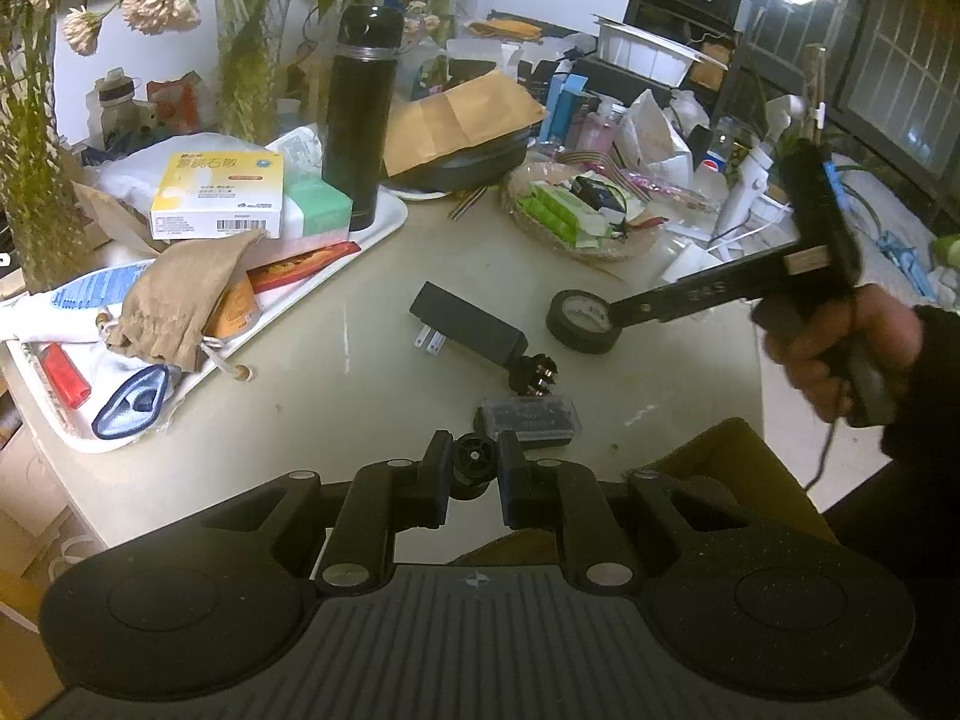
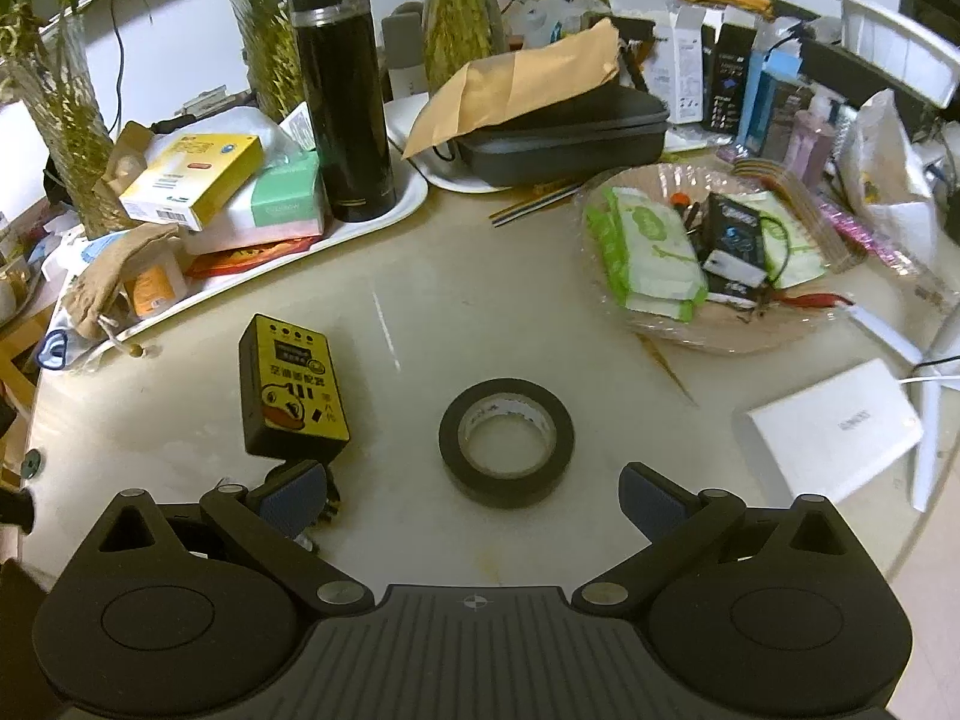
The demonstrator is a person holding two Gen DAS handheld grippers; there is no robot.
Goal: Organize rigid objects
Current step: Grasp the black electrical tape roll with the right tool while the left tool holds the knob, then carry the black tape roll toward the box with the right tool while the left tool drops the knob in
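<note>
Left tongs (image 1: 474,468) are clamped on a small black round knob-like part (image 1: 474,463), right tongs (image 2: 474,495) spread wide just short of the black roll of electrical tape (image 2: 506,441) lying flat on the beige table (image 2: 480,312). Risk: the left finger (image 2: 294,495) sits right by the yellow-faced black plug-in adapter (image 2: 292,387) and could knock it while closing.

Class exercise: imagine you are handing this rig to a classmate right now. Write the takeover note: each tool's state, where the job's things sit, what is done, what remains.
Left tool: shut on a small black round part, held near the table edge.
Right tool: open, empty, poised over the black tape roll.
On the bare table: tape roll, the yellow-faced adapter, and a small dark plastic case.
Done: round part picked up.
Left: place it, then take the tape, adapter and case, likely to the white tray or the basket.
</note>
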